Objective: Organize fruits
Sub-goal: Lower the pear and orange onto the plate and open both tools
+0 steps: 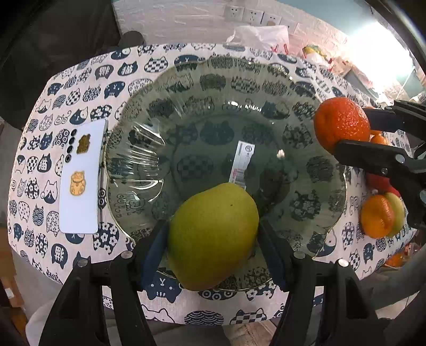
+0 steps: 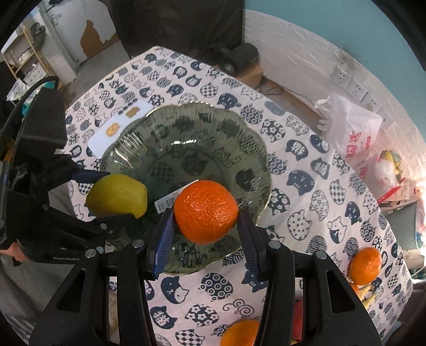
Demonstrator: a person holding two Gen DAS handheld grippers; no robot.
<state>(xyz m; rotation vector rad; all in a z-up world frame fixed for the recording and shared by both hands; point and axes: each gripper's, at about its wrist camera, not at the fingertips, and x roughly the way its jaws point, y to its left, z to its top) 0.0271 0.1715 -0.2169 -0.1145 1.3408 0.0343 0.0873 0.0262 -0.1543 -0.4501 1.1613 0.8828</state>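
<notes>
Left gripper (image 1: pixel 213 239) pinches a green pear (image 1: pixel 213 235) between its fingers, over the near rim of the glass plate (image 1: pixel 186 87). Right gripper (image 2: pixel 206 222) pinches an orange (image 2: pixel 205 211) over the plate's edge. Plate holds nothing yet; spare oranges (image 2: pixel 364 264) wait right of the right fingers.

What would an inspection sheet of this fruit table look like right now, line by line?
Surface: cat-print tablecloth on the table.
Job's things: yellow-green pear and orange mandarin held over the empty scalloped glass plate; more mandarins wait at the table's edge.
Clutter: white sticker card beside the plate.
Grippers: left gripper shut on the pear; right gripper shut on the mandarin.
Cables: black cable behind the left gripper.
Surroundings: white plastic bag, wall sockets.
</notes>
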